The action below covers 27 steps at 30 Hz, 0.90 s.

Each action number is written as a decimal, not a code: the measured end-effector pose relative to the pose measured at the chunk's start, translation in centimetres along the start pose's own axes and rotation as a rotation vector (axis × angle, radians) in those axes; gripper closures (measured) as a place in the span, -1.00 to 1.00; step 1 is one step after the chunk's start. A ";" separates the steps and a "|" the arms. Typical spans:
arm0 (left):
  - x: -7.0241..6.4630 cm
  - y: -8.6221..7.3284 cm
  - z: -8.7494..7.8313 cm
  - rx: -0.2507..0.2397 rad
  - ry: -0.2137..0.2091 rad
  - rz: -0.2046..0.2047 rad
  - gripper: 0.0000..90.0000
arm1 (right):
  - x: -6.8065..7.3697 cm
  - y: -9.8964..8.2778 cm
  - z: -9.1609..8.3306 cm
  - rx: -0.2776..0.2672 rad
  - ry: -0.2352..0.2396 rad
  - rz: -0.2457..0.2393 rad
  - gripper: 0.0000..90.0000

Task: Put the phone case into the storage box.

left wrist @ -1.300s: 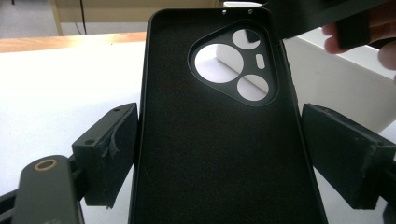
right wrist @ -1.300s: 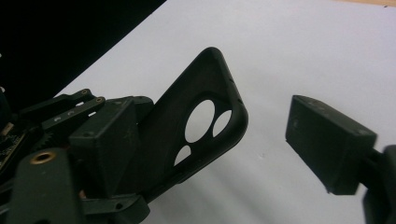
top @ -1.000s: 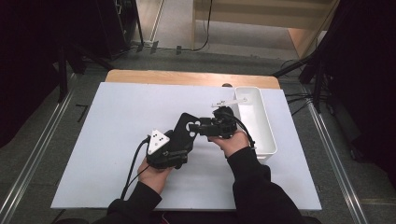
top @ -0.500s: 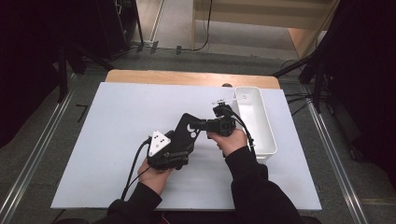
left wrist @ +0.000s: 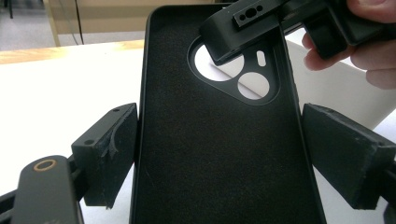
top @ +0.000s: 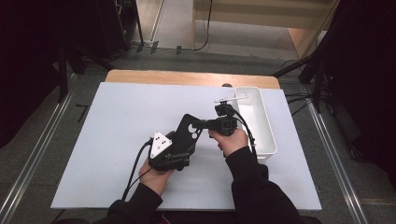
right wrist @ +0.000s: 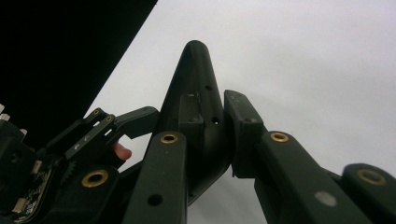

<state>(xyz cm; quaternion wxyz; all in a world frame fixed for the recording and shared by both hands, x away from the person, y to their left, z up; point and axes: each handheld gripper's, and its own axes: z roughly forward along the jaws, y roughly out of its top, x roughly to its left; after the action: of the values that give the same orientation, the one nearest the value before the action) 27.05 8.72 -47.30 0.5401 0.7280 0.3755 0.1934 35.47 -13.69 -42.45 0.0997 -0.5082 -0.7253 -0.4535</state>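
Observation:
A black phone case [top: 190, 133] with a camera cut-out is held above the white table, inner side up. My left gripper [top: 180, 145] is shut on it, one pad [left wrist: 109, 154] pressing on each long side of the case [left wrist: 215, 140]. My right gripper [top: 205, 125] reaches in from the right at the camera end. Its jaws have just been closing and now pinch the case's rim [right wrist: 196, 70] between both pads [right wrist: 240, 116]. In the left gripper view the right gripper [left wrist: 243, 32] sits over the cut-out, with a person's fingers behind it.
A long white bin [top: 266, 135] stands at the table's right edge, just beyond the right hand. The white tabletop [top: 116, 116] spreads to the left and front. A wooden strip runs along the far edge.
The right gripper's jaws have closed onto the case's camera end. Both hands and the case stay almost where they were.

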 end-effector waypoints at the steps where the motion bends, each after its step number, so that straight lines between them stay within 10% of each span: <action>1: 0.0 0.0 0.0 -0.007 -0.004 -0.005 -0.71 | 0.0 0.0 0.0 -0.003 0.000 -0.011 0.69; 27: 1.1 2.2 -0.1 0.109 -0.126 -0.033 -0.90 | 0.4 0.3 -1.2 -0.024 -0.039 -0.077 0.70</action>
<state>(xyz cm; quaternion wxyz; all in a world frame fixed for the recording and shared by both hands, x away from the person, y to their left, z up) 28.44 9.35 -45.36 0.5254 0.7605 0.3629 0.1177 35.15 -14.28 -41.35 0.0621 -0.4899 -0.7406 -0.4556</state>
